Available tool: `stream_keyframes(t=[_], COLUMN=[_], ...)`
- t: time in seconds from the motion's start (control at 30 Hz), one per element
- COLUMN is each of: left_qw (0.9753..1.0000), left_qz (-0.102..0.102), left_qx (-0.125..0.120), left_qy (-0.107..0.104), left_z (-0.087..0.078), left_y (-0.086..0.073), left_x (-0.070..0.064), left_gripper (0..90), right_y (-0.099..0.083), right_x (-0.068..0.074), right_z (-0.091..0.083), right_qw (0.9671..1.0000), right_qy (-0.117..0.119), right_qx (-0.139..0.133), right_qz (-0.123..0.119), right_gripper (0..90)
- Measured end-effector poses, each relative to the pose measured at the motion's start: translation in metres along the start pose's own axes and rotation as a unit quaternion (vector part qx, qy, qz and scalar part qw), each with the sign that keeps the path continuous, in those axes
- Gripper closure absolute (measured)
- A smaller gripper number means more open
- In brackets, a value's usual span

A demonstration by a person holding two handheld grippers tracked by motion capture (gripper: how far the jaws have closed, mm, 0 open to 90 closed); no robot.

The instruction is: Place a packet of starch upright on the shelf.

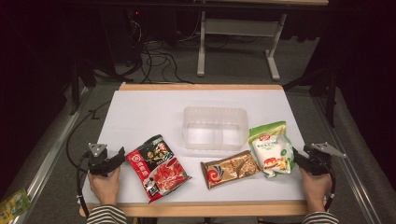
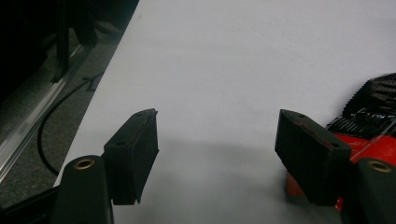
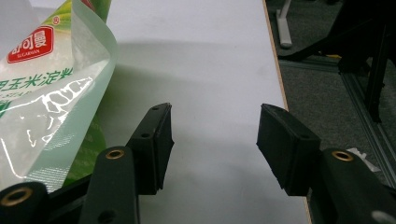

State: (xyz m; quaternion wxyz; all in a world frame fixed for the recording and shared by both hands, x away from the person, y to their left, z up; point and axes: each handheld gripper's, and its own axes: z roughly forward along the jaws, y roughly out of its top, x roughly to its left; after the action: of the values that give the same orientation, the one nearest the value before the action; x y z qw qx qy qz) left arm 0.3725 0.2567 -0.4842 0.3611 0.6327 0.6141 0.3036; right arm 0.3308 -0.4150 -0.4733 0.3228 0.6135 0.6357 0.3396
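1. The high view looks forward and down from above the person's side; it takes in the whole white surface [image 1: 140,112] from far off.
2. The left gripper view sits low and close over the surface's left edge; it shares the red packet [image 2: 373,126] [image 1: 158,167] with the high view.
3. The right gripper view sits low near the right edge; it shares the green pouch [image 3: 51,88] [image 1: 272,147] with the high view.

Green-white pouch [image 3: 44,93], red badge apparently reading "SUGARMAN", Chinese characters below
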Motion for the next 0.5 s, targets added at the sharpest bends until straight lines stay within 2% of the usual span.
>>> stream_keyframes(t=[0.5], left_qw=[1.0], left_qz=[0.0], left_qx=[0.0], left_qy=[-0.001], left_z=[0.0], left_y=[0.0], left_x=[-0.0003], left_gripper=[30.7], right_y=[0.0007], right_x=[-0.0016], right_z=[0.0011], right_qw=[0.9999], right_qy=[-0.004], right_qx=[0.007], right_qz=[0.007], right_gripper=[45.8])
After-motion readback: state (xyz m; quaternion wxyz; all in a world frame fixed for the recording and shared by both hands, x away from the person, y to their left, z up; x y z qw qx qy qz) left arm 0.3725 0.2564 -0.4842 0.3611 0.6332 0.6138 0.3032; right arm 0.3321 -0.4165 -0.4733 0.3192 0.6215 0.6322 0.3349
